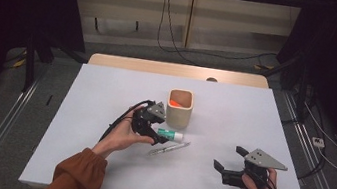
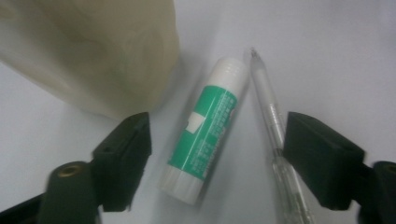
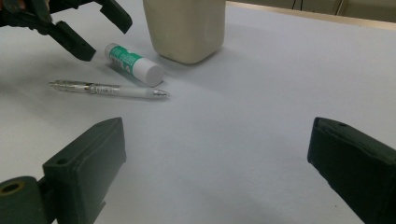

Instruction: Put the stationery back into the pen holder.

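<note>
1. My left gripper (image 1: 152, 125) hovers over the green-and-white cylindrical glue stick (image 1: 170, 134), just near of the beige plastic cup (image 1: 179, 109).
2. The left gripper view shows its jaws apart, straddling the glue stick (image 2: 205, 133) and clear plastic pen (image 2: 275, 135) without touching.
3. High view reveals something orange (image 1: 175, 103) inside the cup.
4. My right gripper (image 1: 229, 162) gapes wide, holding nothing, near-right on the white table (image 1: 234, 114).

I observe a white table (image 1: 231, 134) carrying a beige square cup (image 1: 179, 109), upright, with an orange item (image 1: 175, 103) inside. A grey floor (image 1: 1, 115) surrounds it; black cables (image 1: 174, 45) cross behind.
</note>
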Tool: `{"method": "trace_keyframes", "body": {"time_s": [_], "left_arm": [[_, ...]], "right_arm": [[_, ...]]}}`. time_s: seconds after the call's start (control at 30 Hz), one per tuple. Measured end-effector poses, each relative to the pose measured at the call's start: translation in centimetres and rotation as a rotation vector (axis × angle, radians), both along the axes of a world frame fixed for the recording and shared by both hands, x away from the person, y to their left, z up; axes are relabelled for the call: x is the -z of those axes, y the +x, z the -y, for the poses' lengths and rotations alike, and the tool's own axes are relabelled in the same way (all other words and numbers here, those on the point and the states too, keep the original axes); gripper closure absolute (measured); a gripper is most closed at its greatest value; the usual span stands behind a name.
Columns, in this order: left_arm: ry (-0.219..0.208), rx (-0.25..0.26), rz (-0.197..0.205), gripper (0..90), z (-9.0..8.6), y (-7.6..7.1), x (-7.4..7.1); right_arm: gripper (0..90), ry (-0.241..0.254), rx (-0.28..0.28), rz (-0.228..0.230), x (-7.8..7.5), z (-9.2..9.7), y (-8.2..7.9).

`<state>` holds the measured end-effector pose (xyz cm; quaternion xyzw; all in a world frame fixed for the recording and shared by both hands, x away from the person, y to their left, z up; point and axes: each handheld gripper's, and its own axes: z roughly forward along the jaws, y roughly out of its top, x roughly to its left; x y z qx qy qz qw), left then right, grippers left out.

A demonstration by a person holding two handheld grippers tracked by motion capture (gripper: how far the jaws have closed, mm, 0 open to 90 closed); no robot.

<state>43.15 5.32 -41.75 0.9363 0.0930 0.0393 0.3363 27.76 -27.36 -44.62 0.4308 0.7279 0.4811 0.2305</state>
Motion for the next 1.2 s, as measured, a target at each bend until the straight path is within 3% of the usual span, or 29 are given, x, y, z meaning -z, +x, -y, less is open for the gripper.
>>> {"method": "trace_keyframes", "body": {"time_s": [0.27,0.57,0.7,0.8,0.97,1.2], "left_arm": [[0.014,0.001,0.006,37.2,1.1,0.4,0.2],[0.096,0.032,0.043,48.2,2.9,0.3,0.6],[0.088,0.037,0.027,51.7,3.1,0.5,0.8],[0.113,0.049,0.027,53.4,3.3,0.4,1.1],[0.118,0.062,0.029,56.1,3.6,0.4,1.5],[0.111,0.085,-0.012,63.4,3.6,0.7,2.0]], "right_arm": [[4.2,0.000,-0.005,0.000,0.0,0.0,0.0],[4.2,0.007,0.000,-0.002,0.0,0.0,-0.1],[4.2,0.005,0.000,-0.001,0.0,0.0,-0.1],[4.2,0.004,-0.003,0.000,0.0,0.1,-0.1],[4.2,0.007,0.000,-0.002,0.0,0.0,-0.1],[4.2,0.006,-0.001,-0.001,0.0,0.1,-0.1]]}}
